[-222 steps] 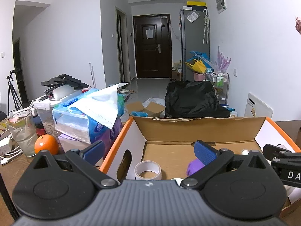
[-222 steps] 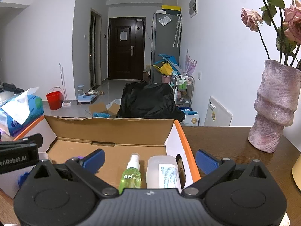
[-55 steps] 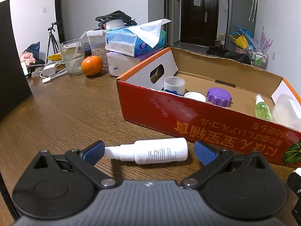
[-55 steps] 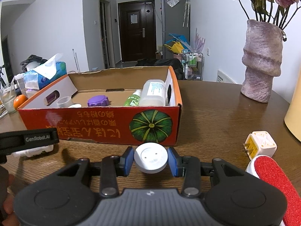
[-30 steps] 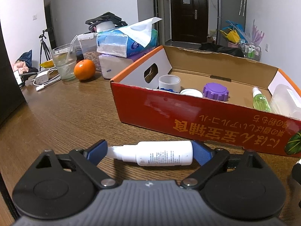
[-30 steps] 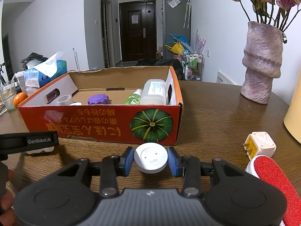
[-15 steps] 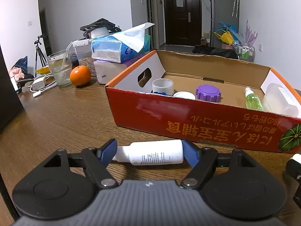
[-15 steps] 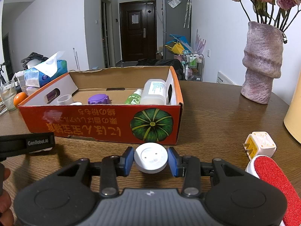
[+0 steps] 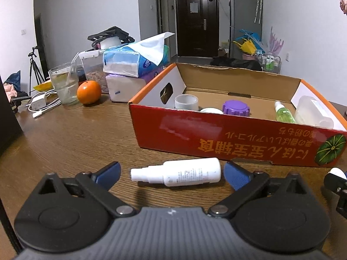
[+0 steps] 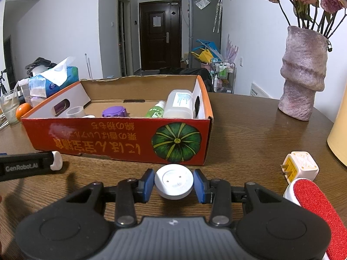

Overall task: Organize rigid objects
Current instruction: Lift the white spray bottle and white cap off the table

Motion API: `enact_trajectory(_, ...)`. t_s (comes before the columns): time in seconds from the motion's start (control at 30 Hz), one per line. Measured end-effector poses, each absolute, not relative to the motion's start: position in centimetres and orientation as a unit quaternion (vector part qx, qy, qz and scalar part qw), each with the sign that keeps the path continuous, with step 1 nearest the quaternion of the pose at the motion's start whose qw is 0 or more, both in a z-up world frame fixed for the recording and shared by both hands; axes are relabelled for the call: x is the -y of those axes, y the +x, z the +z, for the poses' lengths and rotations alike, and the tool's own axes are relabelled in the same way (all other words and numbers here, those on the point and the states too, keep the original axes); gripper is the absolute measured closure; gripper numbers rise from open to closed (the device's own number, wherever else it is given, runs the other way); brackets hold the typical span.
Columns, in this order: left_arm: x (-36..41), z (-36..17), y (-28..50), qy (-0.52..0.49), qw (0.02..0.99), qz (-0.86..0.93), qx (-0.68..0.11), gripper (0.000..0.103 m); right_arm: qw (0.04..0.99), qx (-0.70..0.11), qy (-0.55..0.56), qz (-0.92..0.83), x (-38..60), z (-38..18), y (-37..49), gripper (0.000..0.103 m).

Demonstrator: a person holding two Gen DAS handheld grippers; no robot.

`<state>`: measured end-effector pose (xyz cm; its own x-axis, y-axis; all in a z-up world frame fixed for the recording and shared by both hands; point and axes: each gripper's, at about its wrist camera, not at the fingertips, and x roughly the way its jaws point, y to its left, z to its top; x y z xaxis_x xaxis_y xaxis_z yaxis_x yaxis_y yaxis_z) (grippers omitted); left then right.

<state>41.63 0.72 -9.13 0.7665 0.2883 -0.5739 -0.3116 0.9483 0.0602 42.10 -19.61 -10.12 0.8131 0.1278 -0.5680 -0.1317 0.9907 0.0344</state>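
A white spray bottle (image 9: pixel 180 172) lies on its side on the wooden table, between the blue pads of my left gripper (image 9: pixel 172 173). Those jaws are opening and neither pad touches the bottle. Behind it stands the red cardboard box (image 9: pixel 216 136) holding a tape roll (image 9: pixel 186 102), a purple lid (image 9: pixel 236 107), a green spray bottle (image 9: pixel 283 113) and a clear bottle (image 9: pixel 312 112). My right gripper (image 10: pixel 174 185) is shut on a round white disc (image 10: pixel 174 184) just in front of the box (image 10: pixel 117 136). The spray bottle's end (image 10: pixel 56 160) shows at the left.
A tissue pack (image 9: pixel 134 60), a glass (image 9: pixel 64 84), an orange (image 9: pixel 89 92) and a charger cable (image 9: pixel 41 106) crowd the far left. To the right stand a stone vase (image 10: pixel 303 75), a white plug adapter (image 10: pixel 300 168), a red-topped brush (image 10: pixel 314 208) and a yellow object (image 10: pixel 339 130).
The left jaws closed in on the white spray bottle, then spread wide again, leaving it lying on the table. The right gripper kept still with the disc.
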Motion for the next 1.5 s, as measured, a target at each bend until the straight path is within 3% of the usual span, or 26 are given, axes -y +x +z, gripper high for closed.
enact_trajectory(1.5,-1.4,-10.2,44.4,-0.066,0.918,0.185,-0.344,0.000,0.952,-0.295,-0.008,0.074,19.3,-10.2,42.0,0.065)
